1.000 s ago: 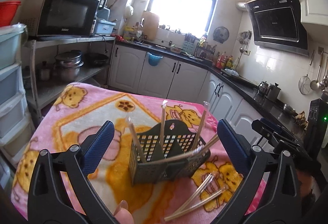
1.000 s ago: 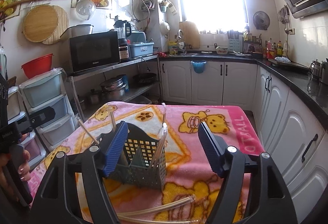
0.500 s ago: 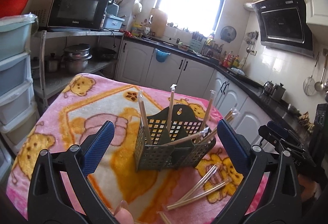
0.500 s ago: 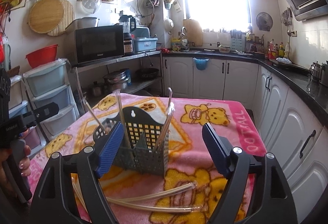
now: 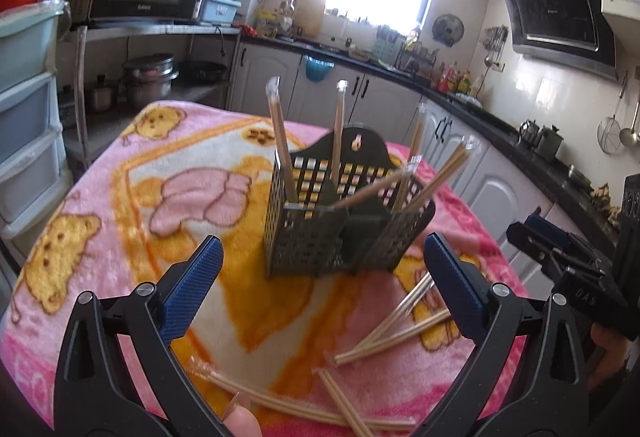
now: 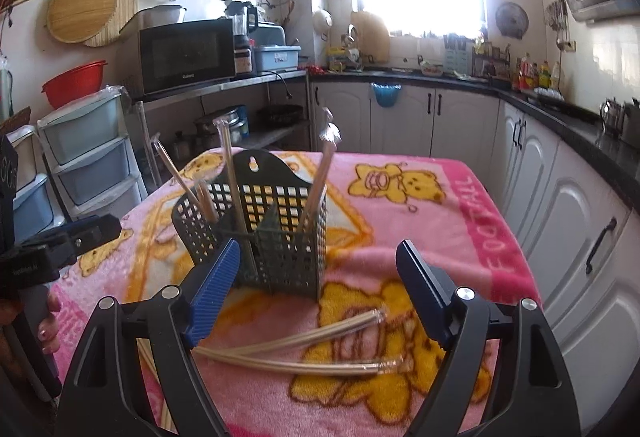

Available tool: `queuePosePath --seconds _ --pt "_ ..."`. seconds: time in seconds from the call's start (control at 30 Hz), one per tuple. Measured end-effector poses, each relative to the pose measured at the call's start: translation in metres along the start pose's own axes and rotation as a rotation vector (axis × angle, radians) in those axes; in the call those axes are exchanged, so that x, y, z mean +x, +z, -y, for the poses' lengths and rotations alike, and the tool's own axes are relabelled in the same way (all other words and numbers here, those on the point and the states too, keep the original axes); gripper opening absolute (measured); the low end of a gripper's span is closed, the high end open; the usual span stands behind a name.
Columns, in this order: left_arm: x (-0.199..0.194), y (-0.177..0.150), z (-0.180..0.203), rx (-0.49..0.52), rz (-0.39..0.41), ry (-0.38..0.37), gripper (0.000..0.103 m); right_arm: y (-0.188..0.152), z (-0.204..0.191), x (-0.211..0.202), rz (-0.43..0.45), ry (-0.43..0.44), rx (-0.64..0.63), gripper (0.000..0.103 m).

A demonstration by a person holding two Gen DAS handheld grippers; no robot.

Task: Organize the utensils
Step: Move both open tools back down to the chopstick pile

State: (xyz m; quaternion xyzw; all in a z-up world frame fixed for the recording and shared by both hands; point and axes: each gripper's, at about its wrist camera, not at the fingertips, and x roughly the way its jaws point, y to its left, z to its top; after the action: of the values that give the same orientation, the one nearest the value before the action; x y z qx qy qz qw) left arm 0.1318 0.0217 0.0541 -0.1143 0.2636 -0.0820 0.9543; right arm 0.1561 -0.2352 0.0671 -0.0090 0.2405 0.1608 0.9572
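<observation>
Right wrist view: right tool [image 6: 316, 285] wide open and empty, jaws just opened further, poised over wrapped chopstick pairs [image 6: 304, 349] lying loose at the tabletop's near edge. Left tool [image 5: 320, 285] likewise spread, holding nothing; the mesh caddy [image 5: 340, 229], mid-tabletop, already holds several pairs upright. Step appears to be approach; next move calls for lowering onto one loose pair and closing.

Left wrist: looks forward and downward between its blue-padded fingers [image 5: 192, 293], close over the dark perforated plastic basket [image 5: 320, 237].
Right wrist: same, from the basket's [image 6: 280, 249] other side.
Shared: basket, pink cartoon blanket [image 5: 120, 197].
</observation>
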Motion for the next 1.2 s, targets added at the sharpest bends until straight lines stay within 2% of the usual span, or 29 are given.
queuePosePath --seconds 0.67,0.93,1.13,1.2 --pt "0.03 -0.047 0.004 0.033 -0.182 -0.036 0.093 -0.051 0.032 0.021 -0.157 -0.047 0.058 0.078" --pt "0.045 -0.064 0.002 0.01 -0.268 -0.064 0.092 -0.071 0.049 0.044 -0.24 -0.048 0.111 0.077" --pt "0.054 -0.072 0.005 0.015 -0.307 -0.083 0.092 -0.083 0.064 0.064 -0.309 -0.046 0.185 0.069" --pt "0.057 -0.074 0.005 0.005 -0.323 -0.102 0.087 -0.087 0.068 0.069 -0.321 -0.041 0.207 0.065"
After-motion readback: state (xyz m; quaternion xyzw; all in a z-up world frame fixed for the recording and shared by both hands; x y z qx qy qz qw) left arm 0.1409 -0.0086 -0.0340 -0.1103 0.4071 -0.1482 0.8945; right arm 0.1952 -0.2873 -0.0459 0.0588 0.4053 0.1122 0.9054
